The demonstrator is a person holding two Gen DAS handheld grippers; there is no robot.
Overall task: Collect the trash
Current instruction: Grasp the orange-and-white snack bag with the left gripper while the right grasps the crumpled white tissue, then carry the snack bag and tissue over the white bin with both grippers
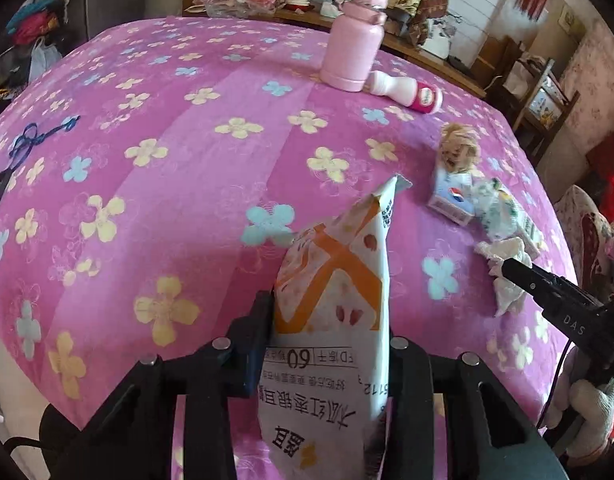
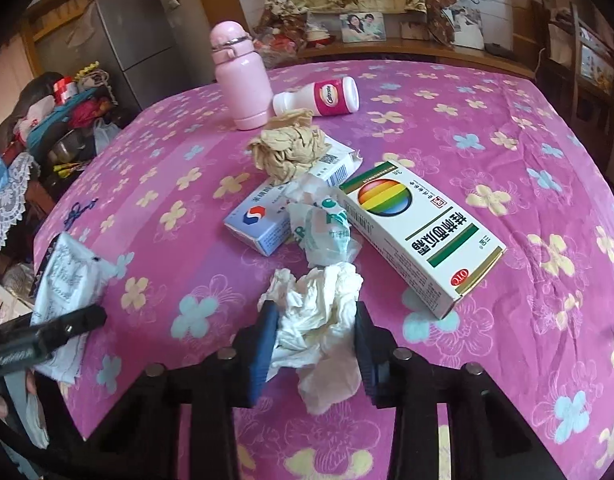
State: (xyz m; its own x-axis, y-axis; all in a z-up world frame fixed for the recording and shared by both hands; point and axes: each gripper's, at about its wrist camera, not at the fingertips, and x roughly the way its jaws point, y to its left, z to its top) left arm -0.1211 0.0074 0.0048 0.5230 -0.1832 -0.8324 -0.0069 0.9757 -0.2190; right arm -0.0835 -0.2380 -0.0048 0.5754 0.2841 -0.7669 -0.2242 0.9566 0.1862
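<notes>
Crumpled tissue is clamped by the right gripper; boxes lie beyond the jaws. A packet is clamped by the left gripper.

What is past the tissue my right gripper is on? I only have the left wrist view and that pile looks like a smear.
Observer: Just beyond the white tissue, which the right gripper pinches between its pads, lies a white box with a rainbow ball printed on it.
Operator: Is that box free to grab?
Observer: Its near end is clear; its far end sits against a crumpled green-and-white wrapper.
Operator: Anything under that wrapper?
Observer: A blue box lies beside it, partly covered, with a beige paper wad behind it.
Operator: And my snack bag?
Observer: The snack bag shows its plain back from the right wrist view, held in the left gripper.
</notes>
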